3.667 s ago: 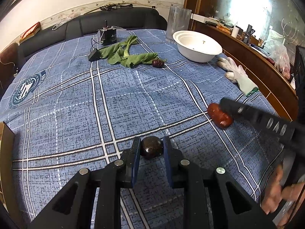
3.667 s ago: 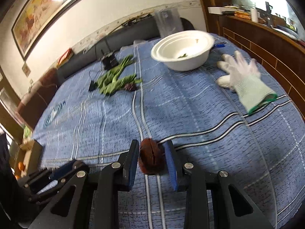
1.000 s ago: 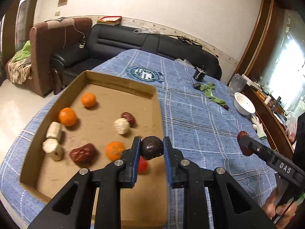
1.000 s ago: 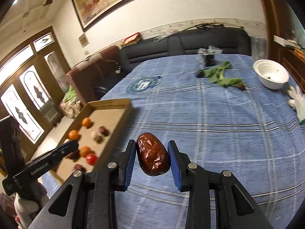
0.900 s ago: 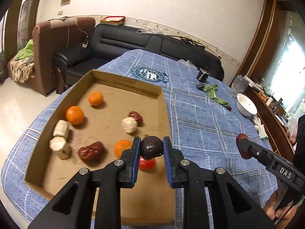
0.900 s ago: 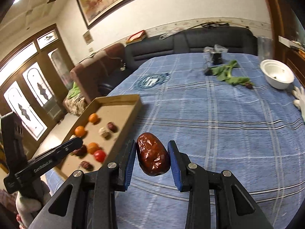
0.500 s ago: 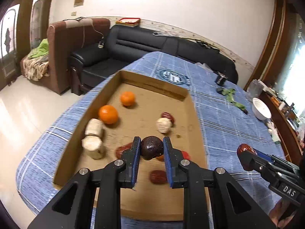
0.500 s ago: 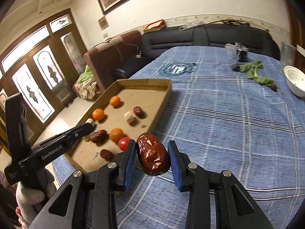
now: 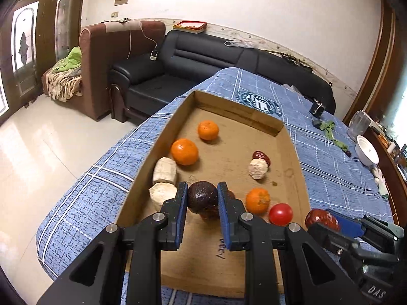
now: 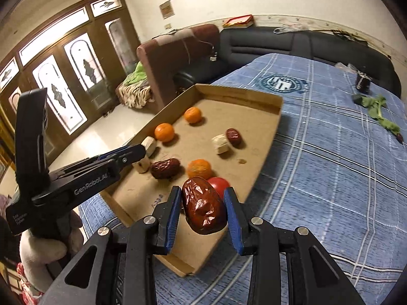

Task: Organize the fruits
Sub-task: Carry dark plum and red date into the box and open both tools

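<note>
Left wrist view showed the left gripper (image 9: 202, 198) low in the centre of the frame, its blue-padded jaws clamped on a dark round fruit (image 9: 202, 200) held above the near half of the cardboard tray (image 9: 292, 137). The tray sat on a blue checked tablecloth (image 9: 330, 167) and filled the middle of the picture. Inside it lay two oranges (image 9: 184, 151) toward the upper left, two pale root pieces (image 9: 164, 170) against the left wall, and a third pale piece (image 9: 258, 168) touching a small red date (image 9: 260, 155) right of centre. Another orange (image 9: 257, 200) and a red tomato (image 9: 280, 214) lay just beside each other near the right wall, lower right of the held fruit. At the lower right edge of the frame the right gripper (image 9: 328, 222) reached in, gripping a large red date (image 9: 321, 219) over the tray's right rim. A white bowl (image 9: 366, 150) stood far off at the right edge, with green leaves (image 9: 330, 132) left of it.

In the right wrist view, the right gripper (image 10: 203, 207) sat bottom centre, jaws closed narrowly around the same wrinkled large red date (image 10: 203, 207), above the tray's near corner. The tomato (image 10: 218, 184) showed just behind it. The left gripper (image 10: 132, 153) came in from the left of the frame over the tray; what it held was hidden there. A large brown date (image 10: 165, 168) lay in the tray just right of its tip.
</note>
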The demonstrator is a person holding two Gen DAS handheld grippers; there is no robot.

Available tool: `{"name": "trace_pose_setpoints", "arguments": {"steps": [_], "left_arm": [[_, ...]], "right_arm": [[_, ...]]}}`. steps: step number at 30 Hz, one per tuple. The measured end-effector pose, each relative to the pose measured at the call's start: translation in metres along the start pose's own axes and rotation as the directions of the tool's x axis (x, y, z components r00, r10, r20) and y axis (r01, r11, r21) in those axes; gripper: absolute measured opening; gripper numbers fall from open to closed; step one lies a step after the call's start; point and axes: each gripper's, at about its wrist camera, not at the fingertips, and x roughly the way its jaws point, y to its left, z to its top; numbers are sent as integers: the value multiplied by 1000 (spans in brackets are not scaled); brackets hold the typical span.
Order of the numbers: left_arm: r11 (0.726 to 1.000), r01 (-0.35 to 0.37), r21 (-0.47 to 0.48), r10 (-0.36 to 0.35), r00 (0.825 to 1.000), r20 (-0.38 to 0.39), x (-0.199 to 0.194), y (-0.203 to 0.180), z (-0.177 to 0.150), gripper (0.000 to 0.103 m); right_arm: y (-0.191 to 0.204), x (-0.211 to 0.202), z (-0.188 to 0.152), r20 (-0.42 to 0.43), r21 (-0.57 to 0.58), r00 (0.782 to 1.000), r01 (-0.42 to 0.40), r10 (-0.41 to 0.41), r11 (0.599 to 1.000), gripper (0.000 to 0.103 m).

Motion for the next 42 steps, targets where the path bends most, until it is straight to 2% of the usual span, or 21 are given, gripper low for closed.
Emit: {"name": "trace_pose_setpoints", "arguments": {"steps": [14,21,30,38,41,42], "left_arm": [[999,-16,-28,15,1000,-19,10,18,-1,23],[1000,-12,1,12,999,-44,15,14,-4,23],[999,-28,24,29,999,-38,18,9,-7,23],[999,-37,32,38,999,-36,17,8,-8,23],[999,-32,26,33,999,-40,16,8,-8,25],[999,-29,24,30,999,-40,16,8,-9,29]], "right_arm": [[19,23,-7,-51,-51,998,-43,40,998,39],[30,31,-12,-78,-82,995,-61,55,995,39],[25,47,-16,-100,-88,995,-19,10,996,38],[27,52,-15,-86,-107,996,4,-14,994,37],[28,53,-16,-80,-111,997,11,-20,994,38],[28,53,-16,-78,-112,997,13,-22,994,38]]}}
